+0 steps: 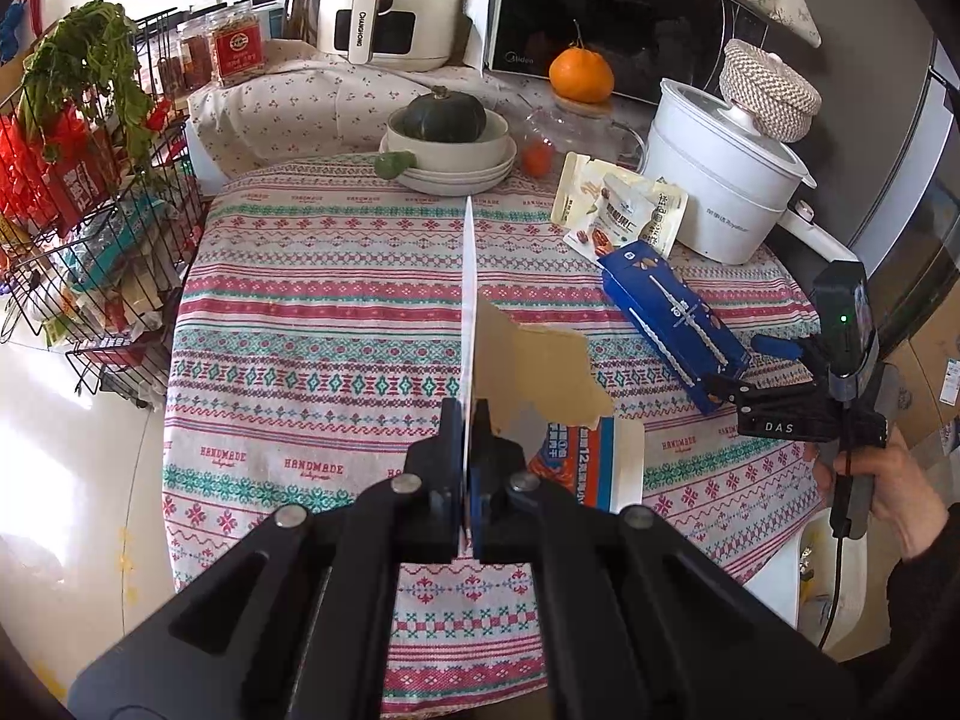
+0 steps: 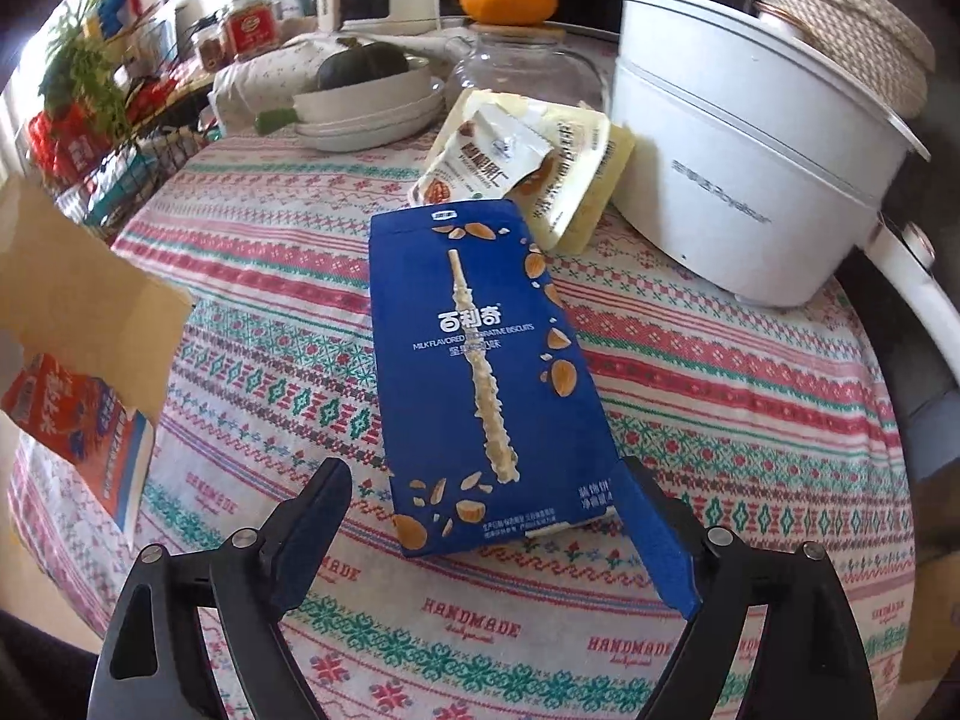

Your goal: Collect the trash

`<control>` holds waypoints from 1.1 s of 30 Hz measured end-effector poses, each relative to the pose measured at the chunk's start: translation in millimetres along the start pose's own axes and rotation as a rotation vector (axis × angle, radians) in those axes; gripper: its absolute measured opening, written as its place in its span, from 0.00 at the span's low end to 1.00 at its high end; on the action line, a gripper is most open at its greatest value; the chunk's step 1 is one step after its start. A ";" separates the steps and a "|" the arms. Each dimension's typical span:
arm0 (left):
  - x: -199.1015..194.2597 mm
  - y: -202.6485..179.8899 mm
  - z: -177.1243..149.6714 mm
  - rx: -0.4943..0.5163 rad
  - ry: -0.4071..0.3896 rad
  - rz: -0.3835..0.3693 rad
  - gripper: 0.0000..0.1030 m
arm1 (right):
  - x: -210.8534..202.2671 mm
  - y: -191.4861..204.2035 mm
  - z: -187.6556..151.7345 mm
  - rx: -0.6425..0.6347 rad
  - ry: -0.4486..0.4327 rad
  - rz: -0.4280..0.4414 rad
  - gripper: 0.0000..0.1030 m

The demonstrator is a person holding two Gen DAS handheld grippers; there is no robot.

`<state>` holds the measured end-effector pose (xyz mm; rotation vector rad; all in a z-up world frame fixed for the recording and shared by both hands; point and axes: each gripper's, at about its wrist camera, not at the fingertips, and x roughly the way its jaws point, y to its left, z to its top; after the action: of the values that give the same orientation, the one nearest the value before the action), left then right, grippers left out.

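Left wrist view: my left gripper (image 1: 467,420) clenched on torn carton (image 1: 540,372) edge, lifted over tablecloth (image 1: 312,300) | my right gripper (image 2: 480,504) spread wide astride blue biscuit box (image 2: 480,360) near end; bare cloth alongside.

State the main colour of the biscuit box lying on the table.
Dark blue biscuit box, clearest in the right wrist view.

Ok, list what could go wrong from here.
1. The left hand-held gripper pinches only a thin edge of the torn orange carton; it may slip out.
2. The right hand-held gripper is open around the blue biscuit box; closing could crush it or nudge the snack pouches behind.
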<state>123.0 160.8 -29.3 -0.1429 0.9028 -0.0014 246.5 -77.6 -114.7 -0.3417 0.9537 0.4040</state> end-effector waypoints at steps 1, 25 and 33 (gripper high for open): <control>1.3 0.3 0.0 0.000 0.004 0.003 0.02 | 4.6 3.2 2.7 -0.029 0.006 -0.008 0.93; -15.1 -34.4 0.0 0.056 -0.048 -0.040 0.02 | -43.1 -22.9 -2.0 0.049 -0.062 0.034 0.92; -35.1 -69.6 -9.1 0.127 -0.091 -0.102 0.02 | -97.1 -62.5 -38.9 0.232 -0.078 0.019 0.23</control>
<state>98.2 92.9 1.2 -0.0693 0.8017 -0.1456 198.6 -167.4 -47.8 -0.1056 0.9176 0.3182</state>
